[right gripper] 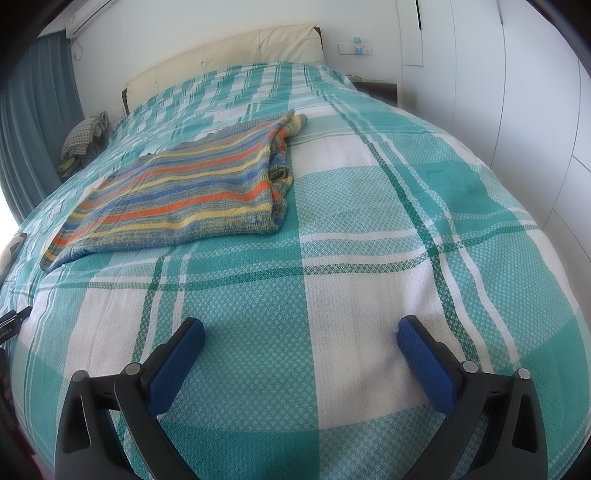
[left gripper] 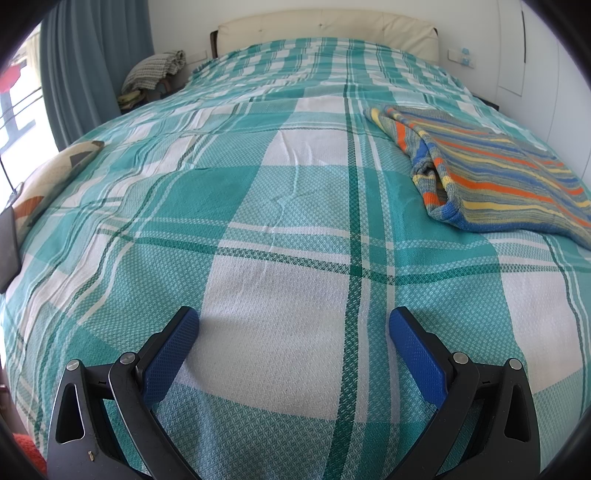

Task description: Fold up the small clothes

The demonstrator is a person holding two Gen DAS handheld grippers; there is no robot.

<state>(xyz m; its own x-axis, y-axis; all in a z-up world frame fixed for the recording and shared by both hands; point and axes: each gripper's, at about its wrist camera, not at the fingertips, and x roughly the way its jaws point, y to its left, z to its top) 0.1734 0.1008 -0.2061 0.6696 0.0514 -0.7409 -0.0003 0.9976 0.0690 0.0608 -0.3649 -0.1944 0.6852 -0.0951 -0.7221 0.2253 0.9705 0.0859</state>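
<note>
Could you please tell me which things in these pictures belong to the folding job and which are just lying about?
Belonging to the job:
striped knit garment
left gripper, open
right gripper, open
plaid bedspread as work surface

Lying about:
checked cloth bundle beside the bed
patterned pillow at the bed edge

A folded striped knit garment (left gripper: pixel 506 177) (right gripper: pixel 177 195) is laid flat on the teal-and-white checked woven bedspread (left gripper: pixel 280 229) (right gripper: pixel 332 258), well ahead of both grippers. It is placed to the right of the left gripper (left gripper: pixel 293 325) and to the left of the right gripper (right gripper: pixel 301 330). Both grippers are held over bare bedspread at the near end, fingers spread wide. A padded cream headboard (left gripper: pixel 325 33) (right gripper: pixel 229 55) is set behind the bed, against the wall
</note>
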